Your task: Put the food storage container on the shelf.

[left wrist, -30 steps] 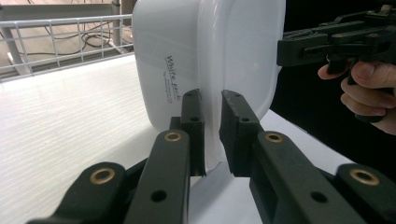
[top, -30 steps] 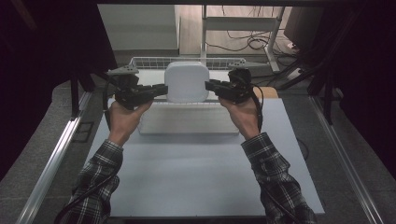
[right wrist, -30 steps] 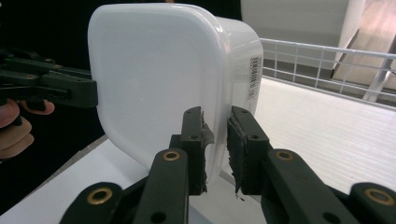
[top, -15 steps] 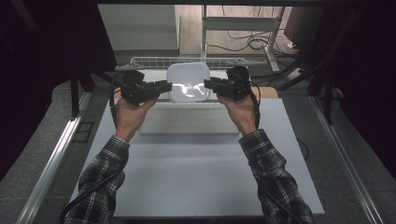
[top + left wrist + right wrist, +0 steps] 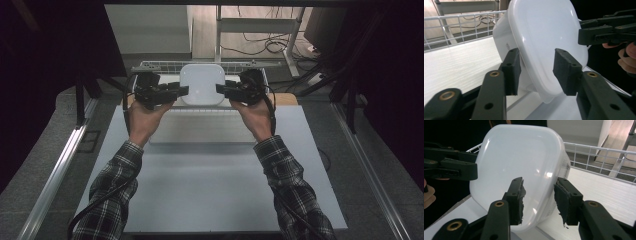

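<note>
A white plastic container [image 5: 201, 82] stands on its edge at the far end of the table, its broad lid side facing me. My left gripper [image 5: 183, 91] is at its left rim and my right gripper [image 5: 220, 89] at its right rim. In the left gripper view the rim of the container [image 5: 544, 32] passes between the pads of my left gripper [image 5: 537, 67] with a gap on each side. In the right gripper view my right gripper [image 5: 541, 197] stands the same way around the container [image 5: 519, 162]. Both pairs of jaws have just been opening.
A white wire basket [image 5: 165, 65] runs behind the container. A raised white board [image 5: 200, 127] lies under the hands on the pale tabletop [image 5: 200, 195]. A wooden piece [image 5: 286, 98] sits at the right, and metal rails [image 5: 55, 170] flank the table.
Both pairs of jaws have spread and let go of the container's rim. The container still stands on its edge, and the hands have hardly moved.
</note>
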Action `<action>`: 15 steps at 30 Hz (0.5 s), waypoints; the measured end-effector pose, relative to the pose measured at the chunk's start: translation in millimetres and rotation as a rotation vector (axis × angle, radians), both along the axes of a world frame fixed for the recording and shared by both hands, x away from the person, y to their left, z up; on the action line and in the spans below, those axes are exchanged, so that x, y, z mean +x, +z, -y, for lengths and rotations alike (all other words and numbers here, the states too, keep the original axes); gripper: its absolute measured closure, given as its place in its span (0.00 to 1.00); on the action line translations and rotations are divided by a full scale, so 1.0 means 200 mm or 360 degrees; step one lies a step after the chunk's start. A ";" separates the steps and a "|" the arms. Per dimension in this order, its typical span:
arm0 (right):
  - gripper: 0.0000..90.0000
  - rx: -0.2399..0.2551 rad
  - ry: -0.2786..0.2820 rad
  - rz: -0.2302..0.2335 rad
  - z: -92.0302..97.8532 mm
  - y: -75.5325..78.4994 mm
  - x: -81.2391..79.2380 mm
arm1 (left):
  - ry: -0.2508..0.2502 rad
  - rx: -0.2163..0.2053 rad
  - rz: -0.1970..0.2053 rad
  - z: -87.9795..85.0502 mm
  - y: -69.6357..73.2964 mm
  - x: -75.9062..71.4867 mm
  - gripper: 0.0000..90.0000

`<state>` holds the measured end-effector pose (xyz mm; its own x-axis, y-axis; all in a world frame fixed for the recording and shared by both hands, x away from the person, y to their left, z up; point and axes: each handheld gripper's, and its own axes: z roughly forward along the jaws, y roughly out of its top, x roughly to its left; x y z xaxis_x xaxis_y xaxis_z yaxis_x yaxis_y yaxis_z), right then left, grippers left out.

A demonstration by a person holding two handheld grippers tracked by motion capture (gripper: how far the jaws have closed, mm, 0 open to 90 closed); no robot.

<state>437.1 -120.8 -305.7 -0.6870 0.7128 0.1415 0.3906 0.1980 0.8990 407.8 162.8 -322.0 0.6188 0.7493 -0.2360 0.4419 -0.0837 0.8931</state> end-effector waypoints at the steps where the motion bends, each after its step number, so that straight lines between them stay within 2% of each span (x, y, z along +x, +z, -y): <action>1: 0.62 -0.0009 0.0000 0.0002 0.00 0.00 0.00 | 0.0004 0.0009 -0.0001 0.01 -0.01 0.01 0.60; 7: 0.59 -0.0016 0.0003 -0.0002 -0.01 -0.01 0.02 | 0.0014 0.0033 -0.0009 0.02 -0.02 0.02 0.58; 11: 0.56 -0.0023 -0.0007 -0.0005 -0.01 -0.01 0.03 | 0.0013 0.0009 -0.0015 0.02 -0.03 0.04 0.56; 15: 0.53 -0.0027 -0.0032 -0.0001 -0.02 -0.01 0.05 | 0.0024 0.0013 -0.0021 0.01 -0.03 0.05 0.53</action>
<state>447.6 -117.7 -306.9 -0.6726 0.7287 0.1294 0.3949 0.2056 0.8954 417.9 159.8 -327.3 0.6043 0.7605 -0.2377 0.4547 -0.0842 0.8867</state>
